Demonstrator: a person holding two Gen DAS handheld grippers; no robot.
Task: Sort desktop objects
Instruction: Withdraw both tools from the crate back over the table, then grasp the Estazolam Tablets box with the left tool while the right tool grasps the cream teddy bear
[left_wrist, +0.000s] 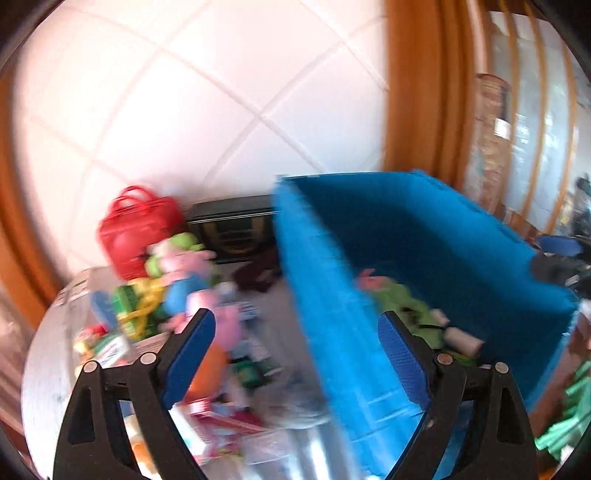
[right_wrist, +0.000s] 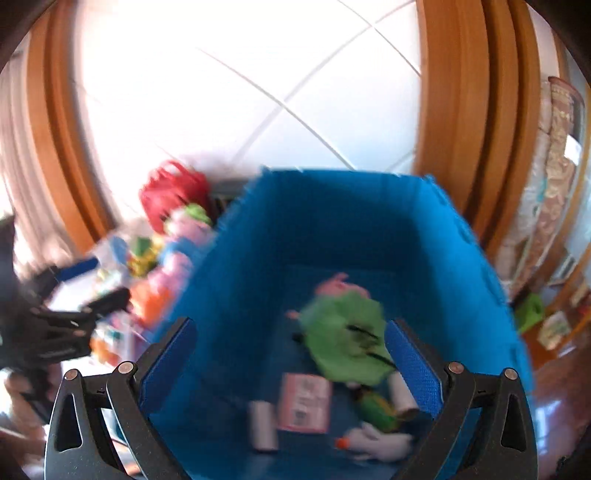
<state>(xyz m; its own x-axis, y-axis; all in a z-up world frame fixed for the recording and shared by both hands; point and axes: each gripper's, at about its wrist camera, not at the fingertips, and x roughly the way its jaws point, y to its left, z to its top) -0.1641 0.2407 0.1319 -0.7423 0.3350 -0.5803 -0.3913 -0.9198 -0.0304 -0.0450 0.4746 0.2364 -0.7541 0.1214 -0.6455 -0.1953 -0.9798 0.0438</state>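
Both tongs (right_wrist: 290, 354) agape over blue bin (right_wrist: 369, 221), labels unreadable.

Right gripper (right_wrist: 291, 369) hung wide open, empty, over blue bin (right_wrist: 258, 258); green plush (right_wrist: 340, 336), pink card (right_wrist: 304, 402) lay inside.

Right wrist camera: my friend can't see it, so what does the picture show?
The open, empty right gripper hangs over a blue bin holding a green and pink plush toy, a pink card and some blurry small things. More toys and a red bag sit left of the bin.
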